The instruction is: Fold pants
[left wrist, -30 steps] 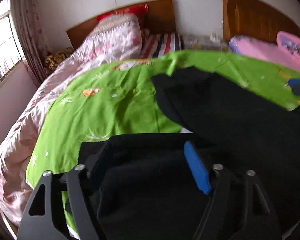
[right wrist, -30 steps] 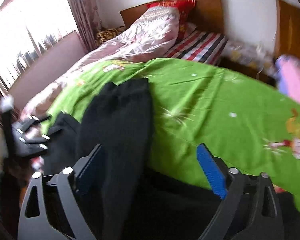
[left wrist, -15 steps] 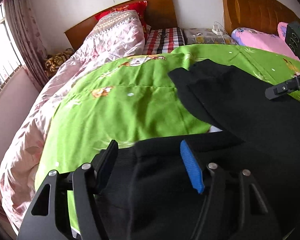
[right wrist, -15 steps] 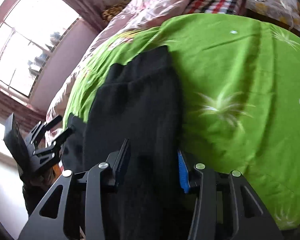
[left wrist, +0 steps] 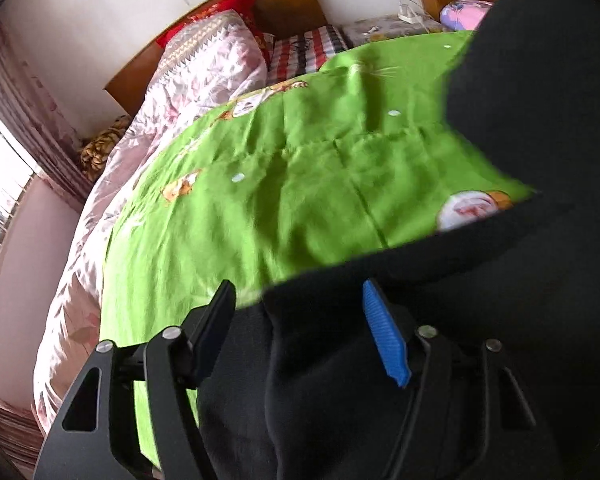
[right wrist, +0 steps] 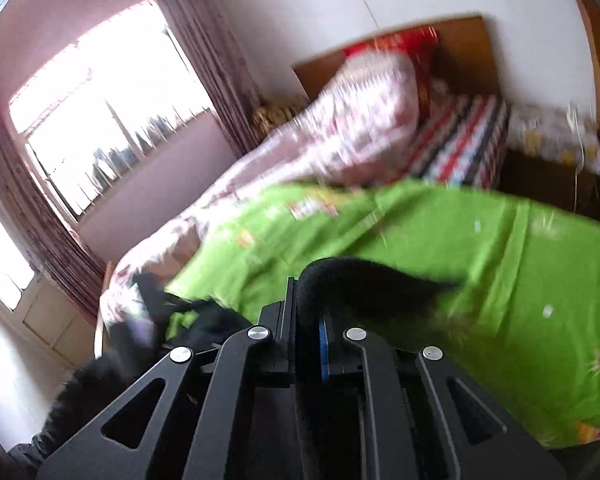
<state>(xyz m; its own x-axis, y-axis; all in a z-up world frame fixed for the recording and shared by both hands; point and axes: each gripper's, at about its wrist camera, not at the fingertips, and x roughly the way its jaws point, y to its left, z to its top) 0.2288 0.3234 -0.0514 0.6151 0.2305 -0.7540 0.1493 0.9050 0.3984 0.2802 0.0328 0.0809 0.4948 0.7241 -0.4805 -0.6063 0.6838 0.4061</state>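
Observation:
The black pants (left wrist: 500, 288) lie on the green bedspread (left wrist: 300, 192), filling the right and lower part of the left wrist view. My left gripper (left wrist: 300, 320) is open, its jaws standing wide over the near edge of the pants. In the right wrist view my right gripper (right wrist: 306, 328) is shut on a fold of the black pants (right wrist: 360, 284) and holds it lifted above the green bedspread (right wrist: 520, 280). More black cloth (right wrist: 196, 320) hangs at the lower left there.
A pink floral quilt (left wrist: 148, 152) lies along the left side of the bed, with a red pillow (left wrist: 220, 12) and wooden headboard (left wrist: 284, 8) at the back. A window with curtains (right wrist: 100, 132) is on the left. A striped sheet (right wrist: 460, 140) shows near the headboard.
My right gripper closed on the pants and lifted a fold of cloth. My left gripper stayed open over the near edge and tilted; the pants leg rose at the right.

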